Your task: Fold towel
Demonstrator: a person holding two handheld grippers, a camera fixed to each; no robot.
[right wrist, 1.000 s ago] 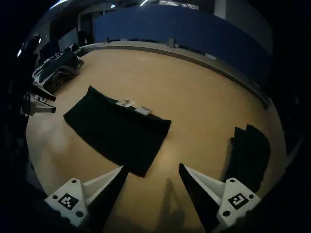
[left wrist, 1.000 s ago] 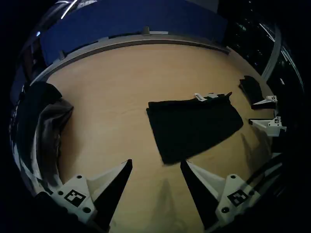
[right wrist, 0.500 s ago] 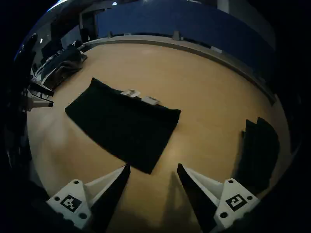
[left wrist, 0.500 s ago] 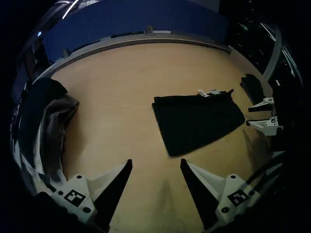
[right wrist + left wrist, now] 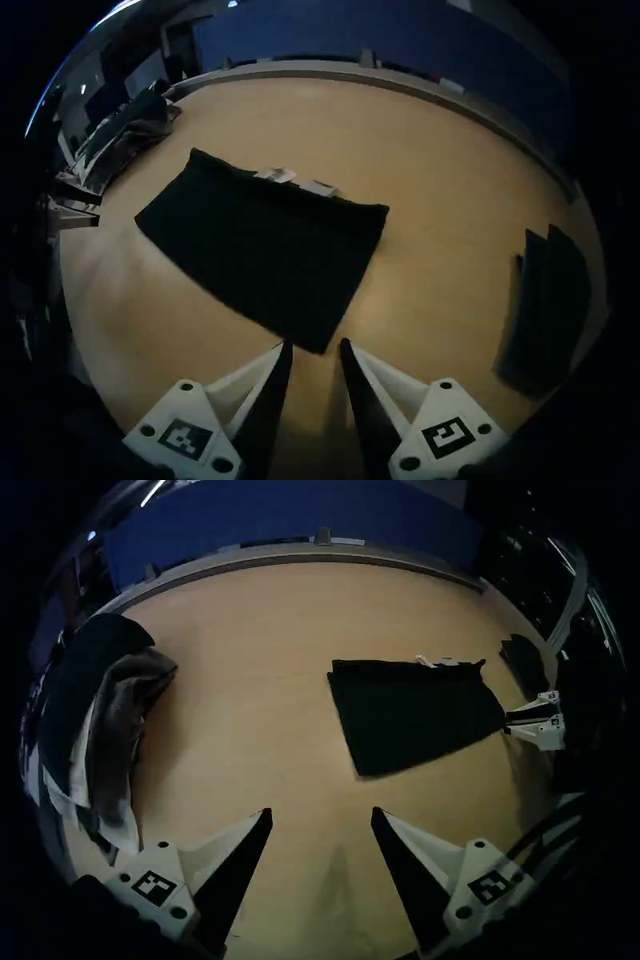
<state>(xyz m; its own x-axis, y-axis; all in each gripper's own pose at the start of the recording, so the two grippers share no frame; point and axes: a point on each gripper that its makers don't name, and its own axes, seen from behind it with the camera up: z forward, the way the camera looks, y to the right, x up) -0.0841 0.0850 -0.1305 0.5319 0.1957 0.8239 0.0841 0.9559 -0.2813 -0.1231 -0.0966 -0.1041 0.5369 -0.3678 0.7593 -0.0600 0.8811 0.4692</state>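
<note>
On the tabletop (image 5: 448,208), at the near corner of the flat towel (image 5: 264,248), narrowing the right gripper (image 5: 316,356) from wide to a slim gap, likely to pinch, with the left gripper (image 5: 320,820) wide.

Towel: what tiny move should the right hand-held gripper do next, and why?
Probably nudge the right hand-held gripper forward and pinch the near corner of the black towel: that corner lies flat just ahead of its slightly parted jaws.
</note>
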